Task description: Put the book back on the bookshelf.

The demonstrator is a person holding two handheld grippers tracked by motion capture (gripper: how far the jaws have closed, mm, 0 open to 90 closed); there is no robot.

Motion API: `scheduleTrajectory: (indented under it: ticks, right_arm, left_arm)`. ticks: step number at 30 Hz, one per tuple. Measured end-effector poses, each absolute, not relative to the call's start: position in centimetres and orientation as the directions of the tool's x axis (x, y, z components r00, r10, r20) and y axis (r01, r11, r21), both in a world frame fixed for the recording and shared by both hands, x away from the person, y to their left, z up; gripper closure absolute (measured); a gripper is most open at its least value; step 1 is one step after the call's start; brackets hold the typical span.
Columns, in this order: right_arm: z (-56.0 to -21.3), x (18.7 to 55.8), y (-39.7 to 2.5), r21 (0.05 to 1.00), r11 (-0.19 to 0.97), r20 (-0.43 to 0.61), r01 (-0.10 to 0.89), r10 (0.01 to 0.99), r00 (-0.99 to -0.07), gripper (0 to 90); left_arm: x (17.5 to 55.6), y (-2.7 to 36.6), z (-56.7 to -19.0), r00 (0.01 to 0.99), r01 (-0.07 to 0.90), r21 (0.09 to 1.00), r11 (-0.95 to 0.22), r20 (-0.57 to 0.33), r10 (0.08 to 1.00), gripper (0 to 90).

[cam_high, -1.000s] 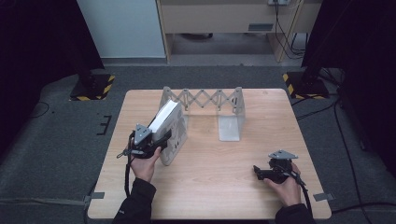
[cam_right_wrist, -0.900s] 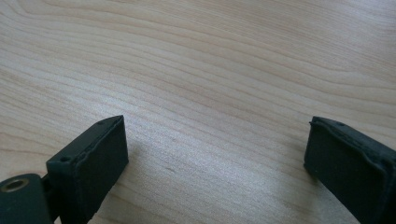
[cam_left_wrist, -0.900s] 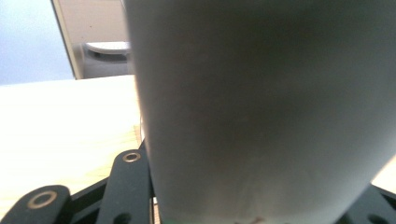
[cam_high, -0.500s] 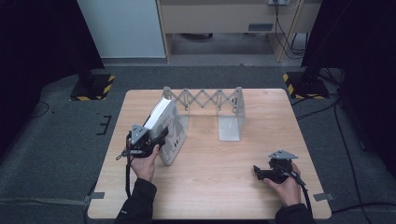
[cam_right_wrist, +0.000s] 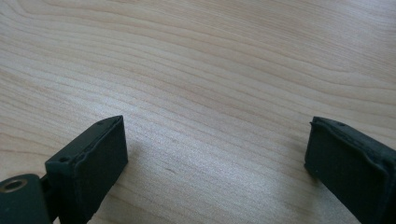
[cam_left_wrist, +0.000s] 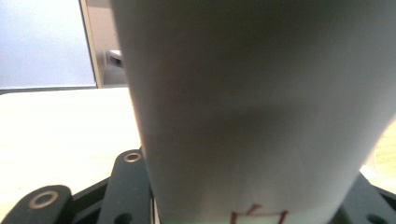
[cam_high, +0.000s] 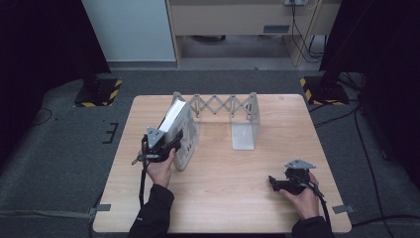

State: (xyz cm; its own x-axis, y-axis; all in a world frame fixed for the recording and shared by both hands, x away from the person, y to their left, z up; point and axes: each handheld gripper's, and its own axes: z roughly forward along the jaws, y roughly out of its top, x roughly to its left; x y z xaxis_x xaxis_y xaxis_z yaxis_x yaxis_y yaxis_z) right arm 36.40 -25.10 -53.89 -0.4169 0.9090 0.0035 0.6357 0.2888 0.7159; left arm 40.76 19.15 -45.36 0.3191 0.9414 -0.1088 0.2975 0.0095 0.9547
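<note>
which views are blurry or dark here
Left gripper view: the book sits so close it is soft and shaded. Right gripper view: the table grain is sharp, evenly lit, with the jaws apart. High view: the tabletop is bright, its surroundings dark.

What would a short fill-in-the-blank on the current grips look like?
1. The left gripper is shut on the ____.
2. The right gripper has its fingers ____, over bare table.
3. The book leans at the ____ end of the expandable bookend rack.

Missing: book; open; left
</note>
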Motion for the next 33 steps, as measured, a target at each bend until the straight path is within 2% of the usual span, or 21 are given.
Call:
scheduleTrajectory:
  ticks: [7, 15, 18, 22, 26, 33]
  right_arm:
    - [-53.9, 36.4, -25.1, 0.716, 0.288, 0.005, 0.636, 0.909, -0.417, 6.0]
    - [-53.9, 36.4, -25.1, 0.716, 0.290, 0.003, 0.635, 0.908, -0.418, 6.0]
    - [-53.9, 36.4, -25.1, 0.716, 0.289, 0.003, 0.636, 0.909, -0.417, 6.0]
    - [-53.9, 36.4, -25.1, 0.716, 0.288, 0.004, 0.636, 0.909, -0.416, 6.0]
    - [-53.9, 36.4, -25.1, 0.715, 0.287, 0.006, 0.637, 0.909, -0.416, 6.0]
    - [-53.9, 36.4, -25.1, 0.715, 0.288, 0.005, 0.637, 0.909, -0.416, 6.0]
  left_arm:
    - [41.3, 18.6, -45.7, 0.323, 0.274, 0.962, -0.005, -0.087, 0.942, 50.4]
    - [40.7, 19.4, -46.5, 0.374, 0.308, 0.951, -0.019, -0.103, 0.922, 44.9]
    - [40.2, 19.5, -46.5, 0.379, 0.320, 0.946, -0.052, -0.078, 0.922, 48.3]
    - [40.0, 19.7, -46.3, 0.371, 0.329, 0.944, -0.038, -0.092, 0.924, 50.6]
    - [40.0, 20.0, -46.3, 0.357, 0.327, 0.945, -0.021, -0.103, 0.929, 51.4]
    - [40.4, 19.9, -45.9, 0.364, 0.323, 0.944, -0.072, -0.054, 0.930, 51.5]
